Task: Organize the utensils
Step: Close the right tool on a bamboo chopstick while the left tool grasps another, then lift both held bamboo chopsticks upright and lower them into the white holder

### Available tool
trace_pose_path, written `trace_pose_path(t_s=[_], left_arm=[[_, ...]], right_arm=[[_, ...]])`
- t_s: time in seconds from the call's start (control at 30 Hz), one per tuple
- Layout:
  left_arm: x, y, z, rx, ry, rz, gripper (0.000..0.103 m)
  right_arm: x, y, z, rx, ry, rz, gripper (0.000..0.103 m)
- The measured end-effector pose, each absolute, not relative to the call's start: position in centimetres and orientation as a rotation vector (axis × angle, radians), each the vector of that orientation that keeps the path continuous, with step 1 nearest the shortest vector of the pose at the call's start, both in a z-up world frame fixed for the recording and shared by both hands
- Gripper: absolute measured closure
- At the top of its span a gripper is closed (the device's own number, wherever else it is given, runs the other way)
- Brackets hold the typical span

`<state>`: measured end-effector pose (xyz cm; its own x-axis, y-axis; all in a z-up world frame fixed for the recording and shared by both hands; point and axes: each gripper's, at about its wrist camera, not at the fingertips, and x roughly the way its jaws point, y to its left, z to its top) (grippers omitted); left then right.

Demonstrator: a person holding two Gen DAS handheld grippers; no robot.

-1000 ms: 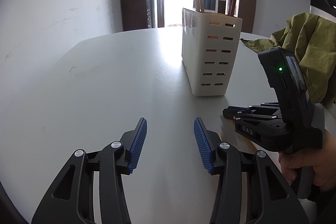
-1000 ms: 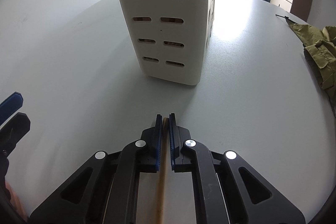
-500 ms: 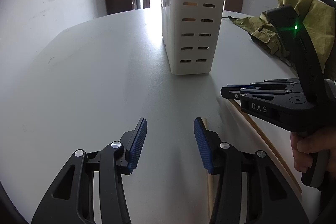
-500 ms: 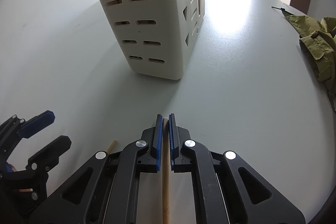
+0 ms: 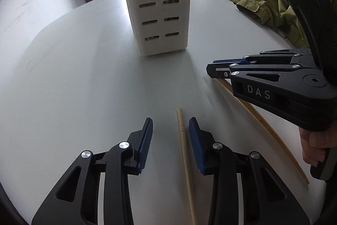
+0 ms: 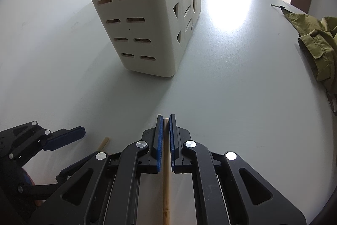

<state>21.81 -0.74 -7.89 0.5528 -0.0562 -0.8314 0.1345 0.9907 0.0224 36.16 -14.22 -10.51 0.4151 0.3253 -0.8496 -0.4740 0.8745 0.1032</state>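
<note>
A pale wooden chopstick [image 5: 183,151] lies on the grey table [image 5: 84,88] between the jaws of my left gripper [image 5: 171,123]. Those jaws are closing and the pads stand apart from the stick, which lies nearer the right pad. My right gripper [image 6: 166,119] is shut on a darker bamboo chopstick [image 6: 166,187], low over the table. In the left wrist view the right gripper [image 5: 212,68] sits to the right with its chopstick [image 5: 265,121] trailing back. The white slotted utensil holder [image 5: 160,10] stands just ahead, with wooden utensils inside.
An olive-green jacket [image 6: 316,41] is heaped at the table's right side. A person's hand [image 5: 316,147] grips the right tool's handle. One of the left gripper's fingers [image 6: 65,137] shows at lower left in the right wrist view, beside the pale chopstick's tip [image 6: 104,142].
My left gripper has sunk toward the table and come to straddle the pale chopstick, its jaws narrower than before. The right gripper has stayed shut on its chopstick, nearly still.
</note>
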Motion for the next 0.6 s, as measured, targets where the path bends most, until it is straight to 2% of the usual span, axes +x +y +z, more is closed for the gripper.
trace_pose_path(t_s=[0.1,0.17,0.23,0.3,0.6], left_arm=[[22.1,-1.0,-7.9,0.104,0.982,-0.12,0.073],[22.4,-1.0,-7.8,0.101,0.995,-0.131,0.08],[22.8,-1.2,-7.7,0.115,1.005,-0.14,0.092],[23.0,-1.4,-7.6,0.134,1.012,-0.148,0.097],[23.2,-0.4,-5.6,0.118,0.926,-0.108,0.099]], right_arm=[[36.4,-14.3,-10.7,-0.165,1.029,0.507,0.096],[36.4,-14.3,-10.7,-0.167,1.029,0.508,0.096],[36.4,-14.3,-10.7,-0.167,1.028,0.51,0.096],[36.4,-14.3,-10.7,-0.168,1.028,0.51,0.096],[35.9,-14.1,-9.6,-0.165,0.985,0.512,0.096]])
